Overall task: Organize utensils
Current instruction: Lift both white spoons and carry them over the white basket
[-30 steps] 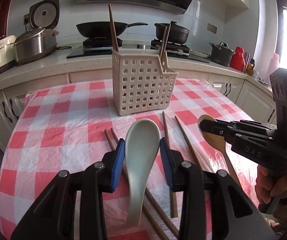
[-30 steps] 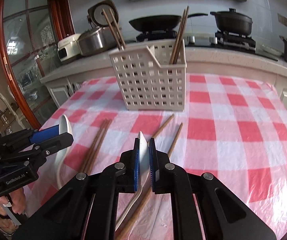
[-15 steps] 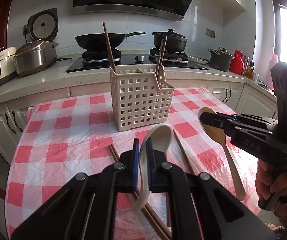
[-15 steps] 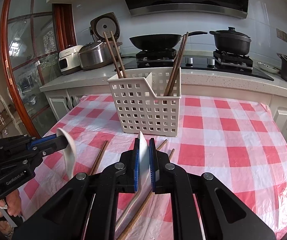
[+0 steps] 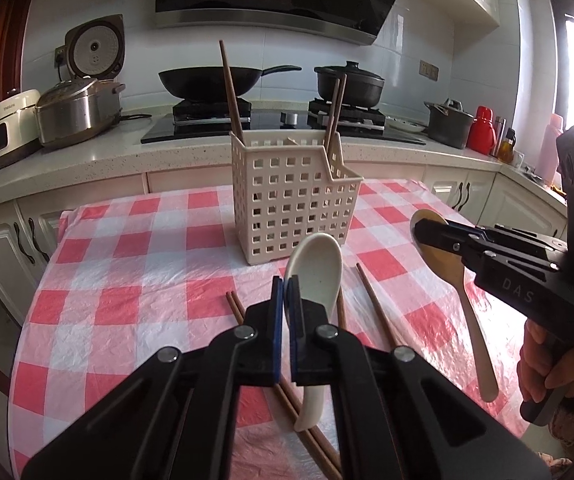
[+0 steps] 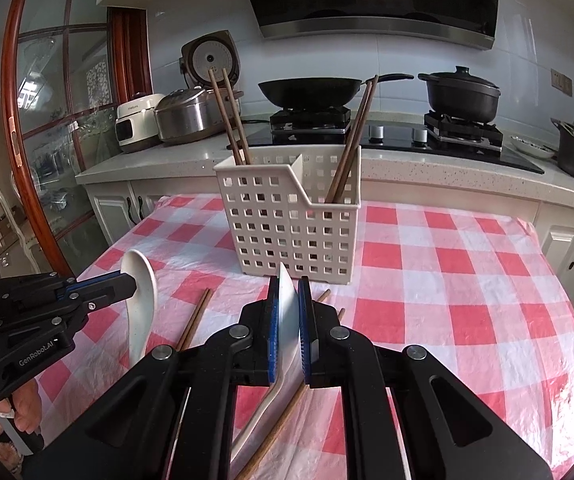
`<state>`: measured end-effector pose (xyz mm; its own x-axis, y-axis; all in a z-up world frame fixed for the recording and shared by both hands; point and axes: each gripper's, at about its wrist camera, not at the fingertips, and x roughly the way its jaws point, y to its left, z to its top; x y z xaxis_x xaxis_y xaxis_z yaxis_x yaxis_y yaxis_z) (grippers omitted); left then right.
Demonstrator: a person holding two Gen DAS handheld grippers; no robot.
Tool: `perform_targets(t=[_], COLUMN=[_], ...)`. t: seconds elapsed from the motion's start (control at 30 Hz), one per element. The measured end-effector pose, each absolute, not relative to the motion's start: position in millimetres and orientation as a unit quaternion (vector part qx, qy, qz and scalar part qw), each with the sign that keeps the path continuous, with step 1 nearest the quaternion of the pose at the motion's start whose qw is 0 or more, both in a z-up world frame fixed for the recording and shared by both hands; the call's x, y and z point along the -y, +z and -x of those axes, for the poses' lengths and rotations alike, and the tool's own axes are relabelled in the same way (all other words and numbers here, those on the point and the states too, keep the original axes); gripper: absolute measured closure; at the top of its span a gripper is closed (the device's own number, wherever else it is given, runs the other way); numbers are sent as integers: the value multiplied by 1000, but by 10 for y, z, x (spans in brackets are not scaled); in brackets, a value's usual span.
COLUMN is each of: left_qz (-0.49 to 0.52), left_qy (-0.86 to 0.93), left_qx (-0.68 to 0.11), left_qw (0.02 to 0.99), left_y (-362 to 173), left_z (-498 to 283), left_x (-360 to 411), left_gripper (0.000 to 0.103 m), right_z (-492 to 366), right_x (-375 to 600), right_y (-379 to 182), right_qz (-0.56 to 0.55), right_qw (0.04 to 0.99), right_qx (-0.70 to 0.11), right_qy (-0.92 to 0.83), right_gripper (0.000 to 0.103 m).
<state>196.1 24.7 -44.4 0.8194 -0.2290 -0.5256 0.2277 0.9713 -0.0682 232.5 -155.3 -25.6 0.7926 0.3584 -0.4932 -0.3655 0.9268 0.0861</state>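
Observation:
A white perforated utensil basket (image 5: 293, 200) (image 6: 291, 220) stands on the checked tablecloth with several brown chopsticks upright in it. My left gripper (image 5: 285, 286) is shut on the rim of a white ceramic spoon (image 5: 317, 280), held above the table in front of the basket; it also shows in the right wrist view (image 6: 141, 304). My right gripper (image 6: 287, 296) is shut on a second white spoon (image 6: 287, 316), whose bowl looks tan in the left wrist view (image 5: 443, 256). Several loose chopsticks (image 5: 375, 304) (image 6: 195, 320) lie on the cloth below both grippers.
The red and white tablecloth (image 5: 135, 280) covers the table. Behind it a counter carries a rice cooker (image 5: 75, 112), a wok (image 5: 211, 82), a black pot (image 5: 349, 84) and a red bottle (image 5: 481, 128). A glass door with a wooden frame (image 6: 27, 140) is at the left.
My left gripper closed on the white spoon and lifted it off the cloth. Both grippers rose with their spoons and stand higher in front of the basket.

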Motion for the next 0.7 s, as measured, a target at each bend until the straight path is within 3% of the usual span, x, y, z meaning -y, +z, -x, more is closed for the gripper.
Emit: perform_targets(t=[0.7], left_qz=[6], left_qy=[-105], left_qx=[-184], left_qw=[977], left_y=[274], left_z=[-2361], left_x=[14], left_gripper=[101], right_z=[-2930], right_x=[1748], right_y=[150], right_qz=[-10], right_qw=[975], right_qx=[-145], right_qy=[166], right_gripper=[94])
